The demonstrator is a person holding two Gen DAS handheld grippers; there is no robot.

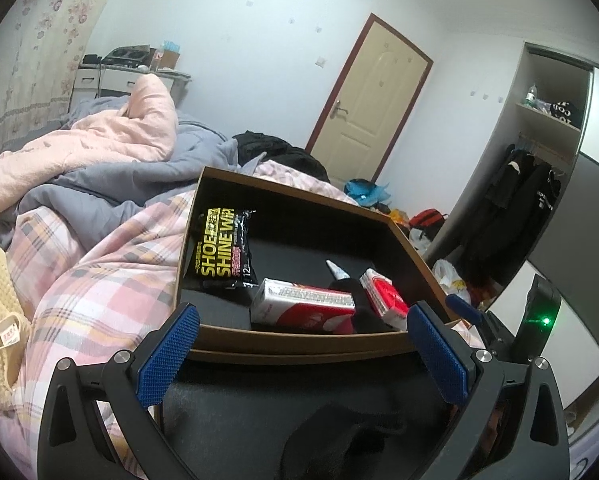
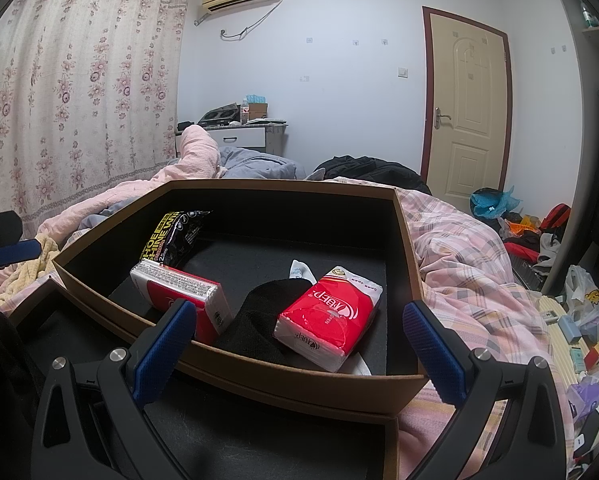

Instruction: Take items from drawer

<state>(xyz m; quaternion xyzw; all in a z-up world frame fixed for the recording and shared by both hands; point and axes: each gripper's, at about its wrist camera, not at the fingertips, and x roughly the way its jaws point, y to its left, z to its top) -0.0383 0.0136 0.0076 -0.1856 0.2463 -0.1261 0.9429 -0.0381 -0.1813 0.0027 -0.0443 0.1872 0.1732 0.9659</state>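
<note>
Both tongs are held spread and empty: left tongs (image 1: pixel 303 350) and right tongs (image 2: pixel 299 346) are poised at the near rim of the brown drawer (image 2: pixel 283 368), set on the bed (image 2: pixel 459 264). Inside are seen two tissue packs (image 2: pixel 327 316) (image 2: pixel 183 292), a wipes packet (image 2: pixel 171 236) and a black sock (image 2: pixel 259 320).

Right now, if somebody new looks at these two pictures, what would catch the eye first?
First, the brown drawer lying on the bed. Inside it, two red tissue packs stand out: one toward the right, one toward the left, with black cloth between them. A black-and-yellow wipes pack leans in the far left corner. Both grippers, left and right, are open.
</note>
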